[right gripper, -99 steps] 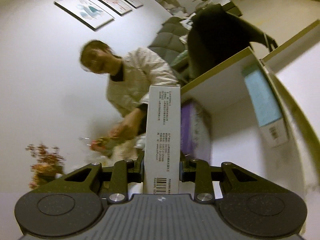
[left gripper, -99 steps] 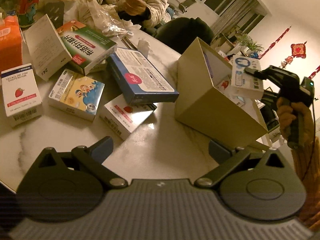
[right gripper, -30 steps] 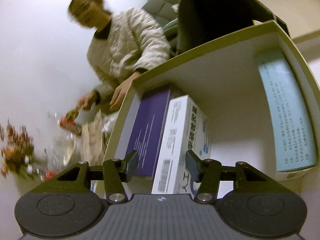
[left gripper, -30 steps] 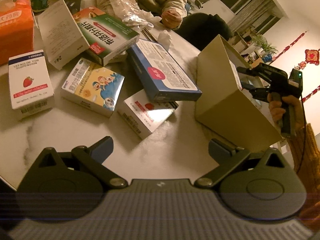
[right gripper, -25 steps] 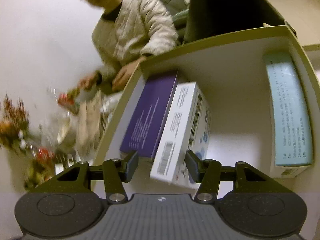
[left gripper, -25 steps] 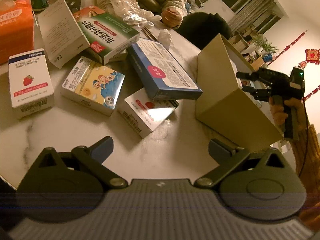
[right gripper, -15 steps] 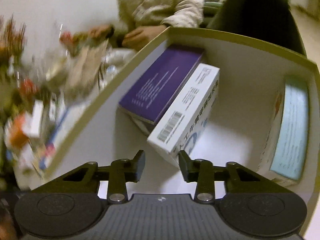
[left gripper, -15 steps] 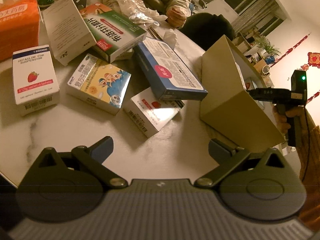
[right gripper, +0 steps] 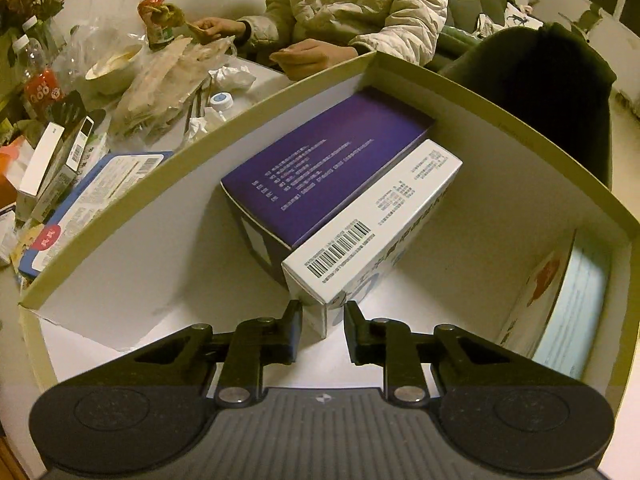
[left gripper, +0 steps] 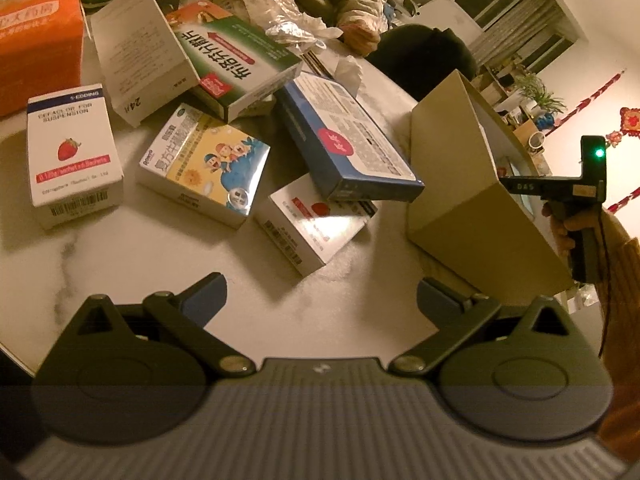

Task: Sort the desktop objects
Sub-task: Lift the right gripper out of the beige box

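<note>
A tan open carton (left gripper: 460, 184) stands on the marble table (left gripper: 120, 264). Inside it a white barcode box (right gripper: 380, 224) leans on a purple box (right gripper: 328, 176), and a pale blue box (right gripper: 576, 300) stands by the right wall. My right gripper (right gripper: 322, 312) points down into the carton, its jaws closing to a narrow gap with nothing gripped; the white box's corner lies just beyond the tips. My left gripper (left gripper: 320, 286) hangs open over bare table. Before it lie a white-red box (left gripper: 316, 220), a blue box (left gripper: 348, 140) and a cartoon-print box (left gripper: 204, 164).
Further left lie a strawberry box (left gripper: 72, 156), a green-white box (left gripper: 236, 56), a plain white box (left gripper: 136, 52) and an orange tissue pack (left gripper: 36, 36). A person in a quilted jacket (right gripper: 360, 0) sits across the table beside food bags (right gripper: 160, 80) and a bowl (right gripper: 112, 68).
My right gripper let go of the white box, which now rests against the purple box. Its jaws narrowed and the wrist rolled. The left gripper kept still.
</note>
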`<state>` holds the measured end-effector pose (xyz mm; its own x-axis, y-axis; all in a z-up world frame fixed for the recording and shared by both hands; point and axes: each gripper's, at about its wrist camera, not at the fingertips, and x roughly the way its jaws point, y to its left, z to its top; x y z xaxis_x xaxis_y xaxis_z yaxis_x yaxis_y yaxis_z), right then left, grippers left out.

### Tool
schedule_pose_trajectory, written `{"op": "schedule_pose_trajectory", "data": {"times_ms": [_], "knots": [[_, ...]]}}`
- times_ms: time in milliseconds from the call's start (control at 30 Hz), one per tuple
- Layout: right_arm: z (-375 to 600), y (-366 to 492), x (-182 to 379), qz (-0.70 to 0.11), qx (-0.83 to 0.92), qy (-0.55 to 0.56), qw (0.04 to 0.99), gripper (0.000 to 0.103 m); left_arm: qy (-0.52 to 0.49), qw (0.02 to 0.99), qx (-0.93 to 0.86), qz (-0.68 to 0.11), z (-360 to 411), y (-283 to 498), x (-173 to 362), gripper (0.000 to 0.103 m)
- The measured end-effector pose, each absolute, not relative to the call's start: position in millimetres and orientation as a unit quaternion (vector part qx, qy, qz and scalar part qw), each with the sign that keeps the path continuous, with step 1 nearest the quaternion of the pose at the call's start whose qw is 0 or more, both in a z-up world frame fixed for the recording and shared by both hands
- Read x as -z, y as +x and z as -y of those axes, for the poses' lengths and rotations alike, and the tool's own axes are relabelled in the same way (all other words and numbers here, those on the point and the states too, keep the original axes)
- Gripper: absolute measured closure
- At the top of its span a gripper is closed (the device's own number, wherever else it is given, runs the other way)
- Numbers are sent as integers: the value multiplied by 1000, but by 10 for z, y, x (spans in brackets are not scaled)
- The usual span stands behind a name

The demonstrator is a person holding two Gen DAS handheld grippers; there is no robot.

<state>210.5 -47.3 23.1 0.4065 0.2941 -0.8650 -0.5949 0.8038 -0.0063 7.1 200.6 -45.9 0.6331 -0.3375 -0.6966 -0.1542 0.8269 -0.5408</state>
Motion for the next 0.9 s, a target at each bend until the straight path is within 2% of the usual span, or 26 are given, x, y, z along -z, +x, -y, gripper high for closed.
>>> {"op": "schedule_pose_trajectory", "data": {"times_ms": [567,667,767,900], "knots": [[512,2333,-185,-459,-247,-150,840,76,-286,862,17,-419,-2141,31,417,0],[509,2310,-174,-460,-247,-150,840,68,-282,863,7,-418,-2171,20,412,0],[533,2281,-222,-458,-247,-140,843,65,-276,866,-10,-416,-2218,5,406,0],[591,2189,-323,-449,-247,-124,850,52,-272,868,-24,-416,-2307,4,391,0]]}}
